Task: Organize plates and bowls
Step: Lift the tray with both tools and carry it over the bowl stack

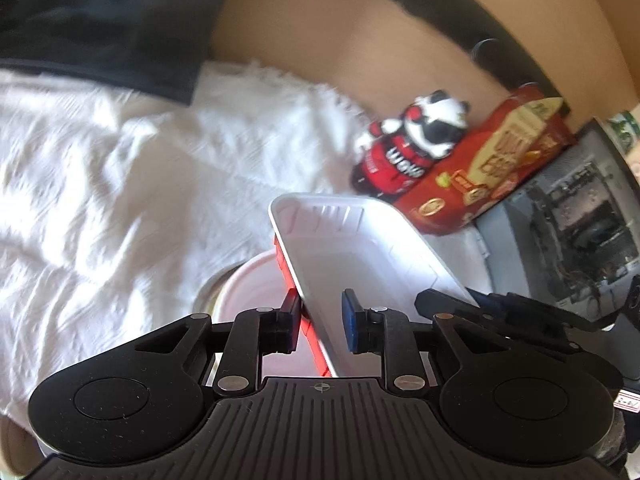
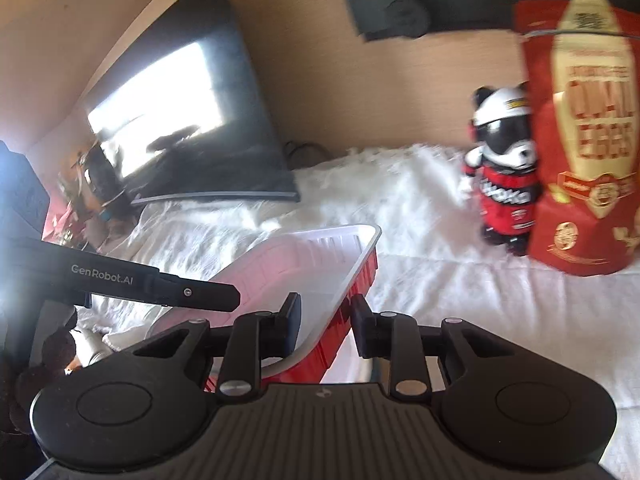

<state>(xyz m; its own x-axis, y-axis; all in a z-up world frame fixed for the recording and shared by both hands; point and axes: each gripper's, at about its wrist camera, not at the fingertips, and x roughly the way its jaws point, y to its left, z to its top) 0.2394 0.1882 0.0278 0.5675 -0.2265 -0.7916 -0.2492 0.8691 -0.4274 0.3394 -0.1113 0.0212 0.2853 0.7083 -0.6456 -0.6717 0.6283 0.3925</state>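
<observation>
While both the left gripper (image 1: 320, 320) and right gripper (image 2: 325, 322) clamp the tilted red-and-white tray (image 1: 360, 248) at frame centre, carrying is underway; next, level placement onto a stack.

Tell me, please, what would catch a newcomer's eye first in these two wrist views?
Front and centre, a tilted rectangular tray, white inside and red outside, is held off the white cloth, with the left tongs and the right tongs each astride one of its rims. Behind it, by the wooden wall, a black-and-white toy bear in a red jersey stands beside a red quail-egg pouch.
</observation>
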